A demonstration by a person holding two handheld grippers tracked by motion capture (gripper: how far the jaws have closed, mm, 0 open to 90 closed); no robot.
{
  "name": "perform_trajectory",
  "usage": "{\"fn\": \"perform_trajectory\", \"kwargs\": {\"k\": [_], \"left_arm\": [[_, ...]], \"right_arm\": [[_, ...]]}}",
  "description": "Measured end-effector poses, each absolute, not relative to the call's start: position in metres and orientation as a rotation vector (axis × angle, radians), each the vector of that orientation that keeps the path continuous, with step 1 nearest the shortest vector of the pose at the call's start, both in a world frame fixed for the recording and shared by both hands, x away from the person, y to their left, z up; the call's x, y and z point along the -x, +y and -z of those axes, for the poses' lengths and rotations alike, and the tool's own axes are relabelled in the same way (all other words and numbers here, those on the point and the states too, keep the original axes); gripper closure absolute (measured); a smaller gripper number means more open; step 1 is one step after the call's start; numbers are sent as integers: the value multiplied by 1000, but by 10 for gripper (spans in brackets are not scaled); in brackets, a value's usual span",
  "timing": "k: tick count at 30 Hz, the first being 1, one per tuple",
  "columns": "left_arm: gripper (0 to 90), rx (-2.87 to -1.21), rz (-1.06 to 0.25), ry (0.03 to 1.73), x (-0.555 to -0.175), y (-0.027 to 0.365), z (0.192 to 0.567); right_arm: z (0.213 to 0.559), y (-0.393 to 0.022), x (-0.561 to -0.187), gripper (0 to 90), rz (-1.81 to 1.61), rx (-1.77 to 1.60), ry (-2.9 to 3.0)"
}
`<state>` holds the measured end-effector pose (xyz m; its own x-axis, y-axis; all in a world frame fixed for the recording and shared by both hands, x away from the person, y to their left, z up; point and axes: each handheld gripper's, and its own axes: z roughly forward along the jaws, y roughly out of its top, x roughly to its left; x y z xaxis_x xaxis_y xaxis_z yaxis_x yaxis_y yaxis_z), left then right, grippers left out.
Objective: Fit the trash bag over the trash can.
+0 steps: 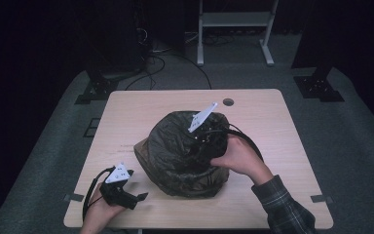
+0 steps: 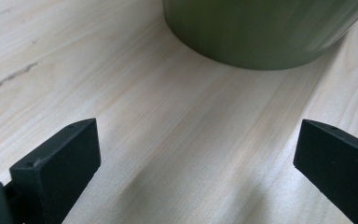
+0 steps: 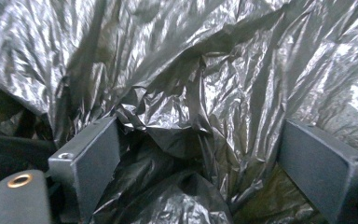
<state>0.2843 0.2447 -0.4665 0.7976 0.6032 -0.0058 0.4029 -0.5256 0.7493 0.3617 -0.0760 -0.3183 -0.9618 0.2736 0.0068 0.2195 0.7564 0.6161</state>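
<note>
Reaching into the bin [image 1: 185, 187], the right gripper's [image 3: 200, 158] spread fingers straddle crumpled bag liner [image 3: 186, 74]; left gripper [image 2: 196, 154] rests released.

A lab or recording studio, by the look of it. Black curtains close off the space behind the right gripper [image 1: 209, 139]; beyond it a white equipment frame [image 1: 234, 29] stands on grey carpet [image 1: 350, 126], with loose cables [image 1: 151, 53] and black stand feet [image 1: 95, 90] past a plain light-wood table [image 1: 268, 122].
</note>
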Motion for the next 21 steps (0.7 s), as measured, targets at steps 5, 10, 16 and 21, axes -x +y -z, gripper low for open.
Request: {"fn": "perform_trajectory", "kwargs": {"k": [5,10,16,21], "left_arm": [[0,-2232,-315,739,-287,242,475],[0,-2248,-303,742,-288,241,481],[0,-2252,-314,730,-287,241,484],[0,-2256,-317,725,-287,241,484]], "right_arm": [[319,-72,-364,121,-920,-403,2919],[318,-73,-363,118,-948,-395,2885],[304,-81,-361,118,-1006,-401,2814],[287,-81,-361,114,-1133,-377,2772]]}}
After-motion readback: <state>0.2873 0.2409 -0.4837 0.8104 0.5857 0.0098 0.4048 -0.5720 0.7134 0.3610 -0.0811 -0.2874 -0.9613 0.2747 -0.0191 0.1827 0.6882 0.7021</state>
